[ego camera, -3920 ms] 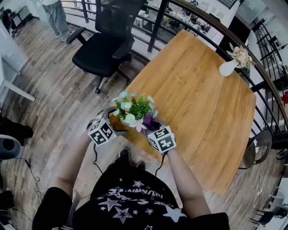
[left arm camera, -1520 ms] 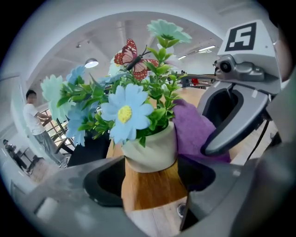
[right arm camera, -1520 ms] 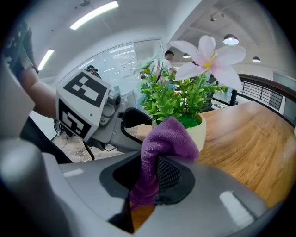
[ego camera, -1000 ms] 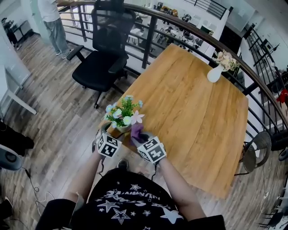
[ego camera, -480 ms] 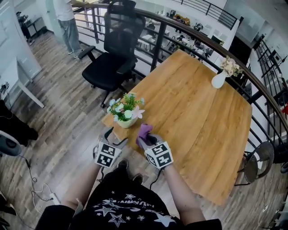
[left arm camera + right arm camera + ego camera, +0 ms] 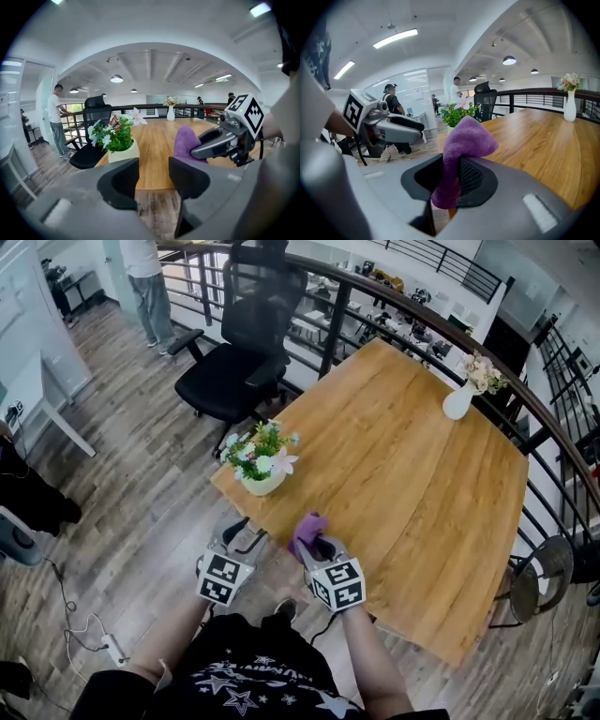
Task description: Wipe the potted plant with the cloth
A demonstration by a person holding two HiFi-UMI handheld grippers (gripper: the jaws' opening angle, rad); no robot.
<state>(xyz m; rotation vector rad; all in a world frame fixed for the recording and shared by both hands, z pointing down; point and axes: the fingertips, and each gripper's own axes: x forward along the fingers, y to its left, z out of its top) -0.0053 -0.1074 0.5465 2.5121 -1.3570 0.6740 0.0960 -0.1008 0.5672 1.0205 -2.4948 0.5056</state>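
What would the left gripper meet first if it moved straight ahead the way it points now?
Probably the near edge of the wooden table, between the potted plant and the purple cloth; depth is hard to judge.

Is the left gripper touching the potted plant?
Apart. The head view shows a clear gap between the left gripper and the potted plant; its jaws, just closing further, hold nothing.

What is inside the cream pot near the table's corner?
A plant with green leaves and white, pale blue and pink flowers fills the pot and spreads over its rim. Whatever holds the stems, soil or filler, cannot be seen: the foliage covers it.
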